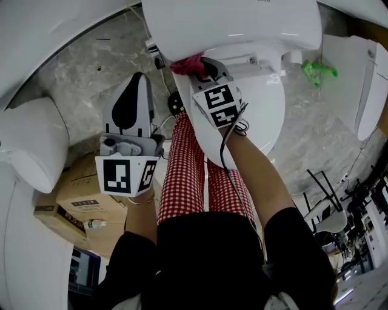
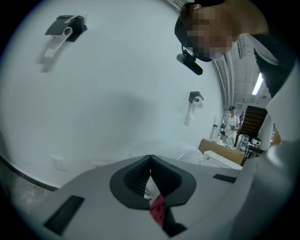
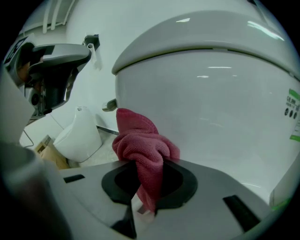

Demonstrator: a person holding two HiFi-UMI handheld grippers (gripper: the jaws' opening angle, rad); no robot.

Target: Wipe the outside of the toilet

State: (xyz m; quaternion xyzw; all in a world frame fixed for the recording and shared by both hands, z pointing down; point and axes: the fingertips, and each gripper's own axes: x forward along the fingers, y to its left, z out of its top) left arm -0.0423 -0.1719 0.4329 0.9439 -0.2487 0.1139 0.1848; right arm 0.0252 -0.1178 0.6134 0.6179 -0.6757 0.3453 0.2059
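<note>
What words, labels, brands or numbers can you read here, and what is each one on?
No text is legible.
Label on the cardboard box: print too small to read.
Sticker on the toilet: green bars and dark marks, too blurred to read.
Dark print at the toilet's top edge, head view: cut off, unreadable.
Cubes on the left gripper and right gripper: square markers only, no letters.
</note>
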